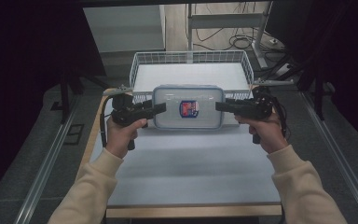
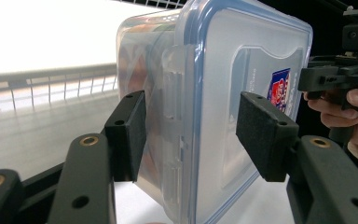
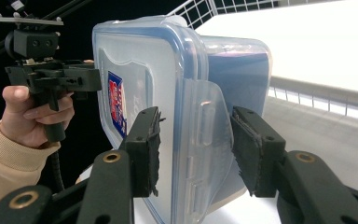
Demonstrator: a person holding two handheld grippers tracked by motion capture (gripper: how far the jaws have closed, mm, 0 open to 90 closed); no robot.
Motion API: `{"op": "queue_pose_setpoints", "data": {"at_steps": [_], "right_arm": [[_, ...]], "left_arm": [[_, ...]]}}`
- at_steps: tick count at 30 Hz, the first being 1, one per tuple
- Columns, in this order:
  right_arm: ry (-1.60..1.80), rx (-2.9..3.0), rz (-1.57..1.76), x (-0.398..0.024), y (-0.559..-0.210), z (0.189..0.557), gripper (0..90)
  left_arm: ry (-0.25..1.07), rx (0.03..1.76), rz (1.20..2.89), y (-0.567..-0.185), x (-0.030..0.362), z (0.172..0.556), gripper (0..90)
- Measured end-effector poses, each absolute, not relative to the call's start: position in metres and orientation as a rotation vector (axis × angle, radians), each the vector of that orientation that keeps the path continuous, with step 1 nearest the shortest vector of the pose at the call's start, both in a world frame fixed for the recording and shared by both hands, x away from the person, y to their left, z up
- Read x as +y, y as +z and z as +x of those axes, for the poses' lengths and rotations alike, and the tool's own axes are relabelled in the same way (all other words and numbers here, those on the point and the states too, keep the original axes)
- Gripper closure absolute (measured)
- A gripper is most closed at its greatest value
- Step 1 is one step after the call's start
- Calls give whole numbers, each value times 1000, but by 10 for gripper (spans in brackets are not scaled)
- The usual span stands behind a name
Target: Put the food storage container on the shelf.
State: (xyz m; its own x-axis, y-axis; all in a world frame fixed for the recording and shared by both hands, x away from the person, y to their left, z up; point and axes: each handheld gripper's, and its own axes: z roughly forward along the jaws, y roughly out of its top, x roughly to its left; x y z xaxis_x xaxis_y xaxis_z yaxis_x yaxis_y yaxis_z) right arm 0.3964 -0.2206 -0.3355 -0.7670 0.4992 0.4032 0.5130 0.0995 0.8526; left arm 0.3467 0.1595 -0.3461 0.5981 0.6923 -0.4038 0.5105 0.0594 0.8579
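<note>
A clear plastic container with a blue-rimmed lid and a red-and-blue label hangs level above the table's far part, just in front of the wire basket. My left gripper holds its left end and my right gripper its right end. In the left gripper view the container stands between the jaws of the left gripper, one pad under the base and one over the lid. The right gripper view shows the right gripper clamped across the container's end latch in the same way.
A white wire basket stands at the table's far edge, directly behind the container. The white tabletop stretches toward the person. Metal rails run along both sides of the table, with dark curtains beyond and cables on the floor at the back.
</note>
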Motion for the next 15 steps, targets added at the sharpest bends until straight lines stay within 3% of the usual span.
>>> {"op": "queue_pose_setpoints", "data": {"at_steps": [15], "right_arm": [[-1795, -2361, -1058, -213, -293, 449, 528]], "left_arm": [[198, 1029, 1583, -311, 164, 397, 443]]}}
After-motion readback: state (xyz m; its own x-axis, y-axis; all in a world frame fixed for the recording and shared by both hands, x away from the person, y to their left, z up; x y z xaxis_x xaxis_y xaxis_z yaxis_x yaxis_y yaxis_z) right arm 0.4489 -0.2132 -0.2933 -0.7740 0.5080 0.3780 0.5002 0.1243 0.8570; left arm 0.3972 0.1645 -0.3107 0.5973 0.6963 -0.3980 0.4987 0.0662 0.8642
